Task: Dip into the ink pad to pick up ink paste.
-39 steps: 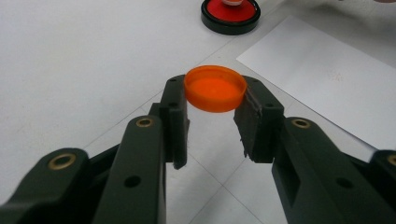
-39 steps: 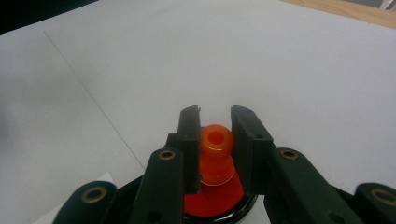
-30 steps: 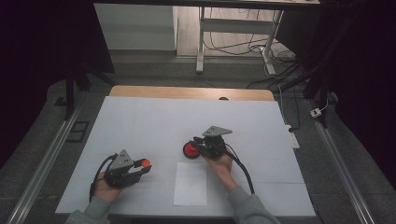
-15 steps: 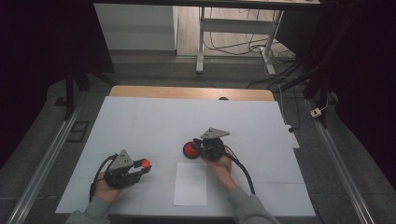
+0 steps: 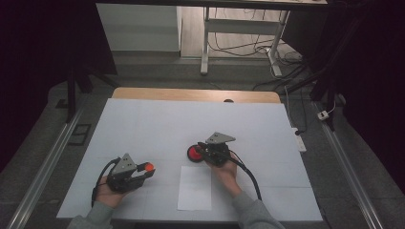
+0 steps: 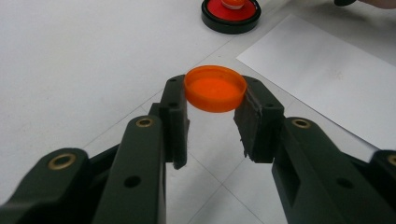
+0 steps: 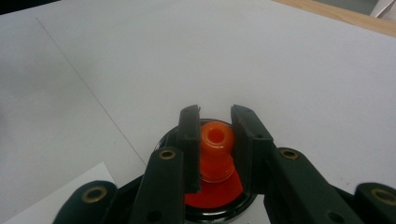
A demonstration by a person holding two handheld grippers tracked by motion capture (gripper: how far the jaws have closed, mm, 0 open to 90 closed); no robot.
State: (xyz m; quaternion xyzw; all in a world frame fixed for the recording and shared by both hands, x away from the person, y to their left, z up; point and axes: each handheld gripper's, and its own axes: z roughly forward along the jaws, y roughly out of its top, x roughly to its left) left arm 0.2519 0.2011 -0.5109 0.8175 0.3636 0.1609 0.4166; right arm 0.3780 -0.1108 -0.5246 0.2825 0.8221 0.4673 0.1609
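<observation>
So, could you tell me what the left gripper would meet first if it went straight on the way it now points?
Probably the red and black disc that the right gripper holds. The left gripper, shut on an orange cap, points across bare table towards it; the paper sheet lies just beside that line.

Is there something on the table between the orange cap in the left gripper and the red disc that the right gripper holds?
Nothing visible. Between the cap and the disc lies bare table; the paper sheet lies to one side.
</observation>
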